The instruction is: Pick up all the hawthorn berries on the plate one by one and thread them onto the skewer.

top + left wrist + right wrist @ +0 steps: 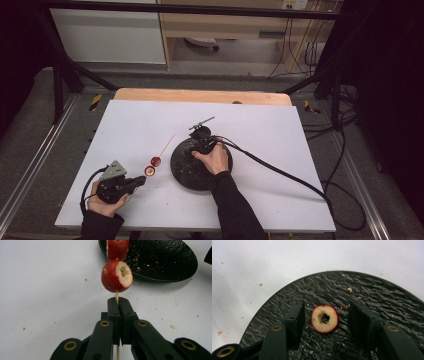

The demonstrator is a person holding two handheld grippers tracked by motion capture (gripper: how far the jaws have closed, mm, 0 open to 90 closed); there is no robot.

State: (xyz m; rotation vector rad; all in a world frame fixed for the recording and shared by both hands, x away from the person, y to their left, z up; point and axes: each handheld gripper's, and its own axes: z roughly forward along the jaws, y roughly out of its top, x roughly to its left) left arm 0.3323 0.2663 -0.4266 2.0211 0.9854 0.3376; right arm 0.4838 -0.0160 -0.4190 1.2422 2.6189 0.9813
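Observation:
My left gripper (119,301) is shut on a thin wooden skewer (117,295), held low over the white table. Two red fruit pieces are threaded on it: a hollowed one (116,276) just beyond the jaws and another (117,248) farther along. From above, the skewer (167,142) points toward the table's far side with both pieces (152,166) near my left gripper (141,181). My right gripper (328,308) hangs over the black plate (312,287). Its jaws flank a cored red fruit slice (332,323) lying flat, with a gap on each side.
The black textured plate (182,175) sits at the table's middle, dotted with crumbs. Crumbs also lie on the white table top (260,130). A black cable (280,172) trails from the right gripper toward the right edge. A wooden strip (200,95) runs along the far edge.

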